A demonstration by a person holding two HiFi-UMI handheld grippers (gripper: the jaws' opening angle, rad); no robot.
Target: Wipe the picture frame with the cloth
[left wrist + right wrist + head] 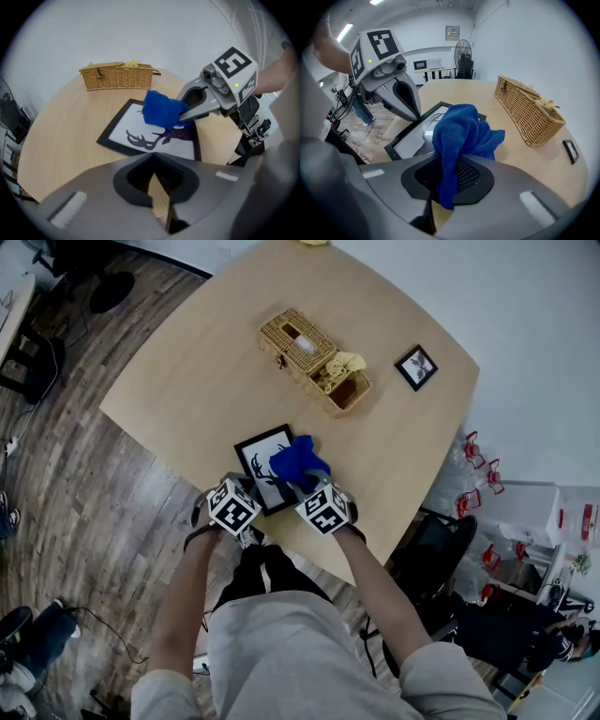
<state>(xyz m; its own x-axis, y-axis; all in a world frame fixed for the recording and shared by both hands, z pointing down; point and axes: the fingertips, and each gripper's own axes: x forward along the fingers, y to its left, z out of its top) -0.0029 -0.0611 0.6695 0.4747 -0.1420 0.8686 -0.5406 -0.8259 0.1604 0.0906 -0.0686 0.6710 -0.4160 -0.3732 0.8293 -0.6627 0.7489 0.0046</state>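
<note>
A black picture frame [261, 469] with a deer print lies flat near the table's front edge, also in the left gripper view [140, 136]. My right gripper [452, 164] is shut on a blue cloth [459, 129], which bunches up ahead of its jaws. The cloth [298, 461] rests on the frame's right half, over the deer's body [161, 110]. My left gripper [157, 177] is at the frame's near left corner [246, 487], with its jaws shut to a thin slit and nothing between them. The frame's near edge is hidden behind both grippers.
A wicker basket [314, 362] with a yellow rag in it stands at mid-table. A small black frame [416, 367] lies near the right edge. The table edge [202, 470] runs just behind the left gripper. Chairs and red-handled gear [478, 479] crowd the floor to the right.
</note>
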